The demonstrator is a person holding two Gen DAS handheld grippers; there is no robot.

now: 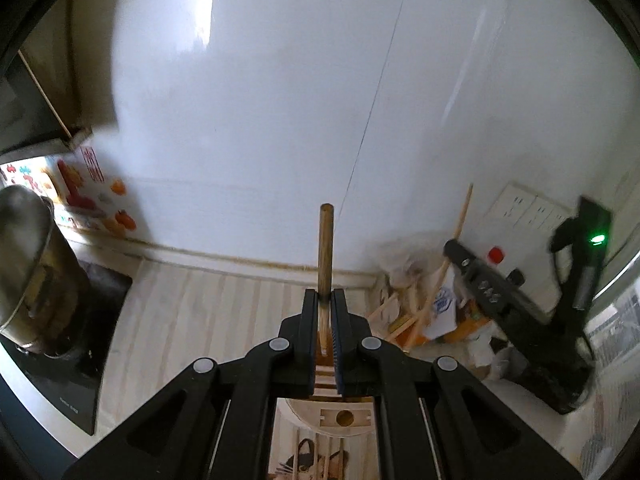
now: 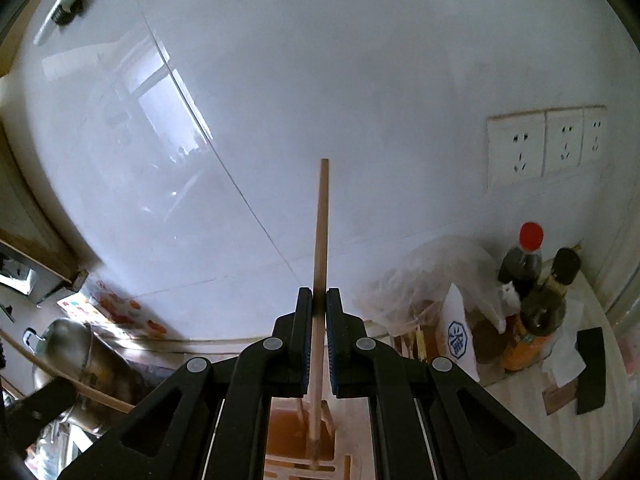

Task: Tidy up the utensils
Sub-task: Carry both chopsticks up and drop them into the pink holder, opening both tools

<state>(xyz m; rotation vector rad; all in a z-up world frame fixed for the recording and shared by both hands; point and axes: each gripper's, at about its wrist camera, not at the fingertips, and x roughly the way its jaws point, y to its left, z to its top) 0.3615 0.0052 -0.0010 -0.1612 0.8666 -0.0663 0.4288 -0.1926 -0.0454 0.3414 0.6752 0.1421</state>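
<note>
My left gripper (image 1: 325, 294) is shut on a round-tipped wooden handle (image 1: 326, 240) that stands upright between its pads. Under the jaws lies a light wooden utensil rack (image 1: 344, 418) with slots. My right gripper (image 2: 319, 292) is shut on a thin, pale wooden stick (image 2: 322, 232) whose lower end hangs over a brown compartment of the rack (image 2: 296, 428). In the left wrist view the right gripper (image 1: 452, 248) hangs to the right, and its stick (image 1: 462, 216) slants up past the wall.
A steel pot (image 1: 28, 264) sits on a black cooktop (image 1: 80, 364) at the left. At the back right corner are a crumpled plastic bag (image 2: 432, 276), two dark bottles (image 2: 524, 264), a paper packet (image 2: 460, 336) and wall sockets (image 2: 544, 144). The white wall is close ahead.
</note>
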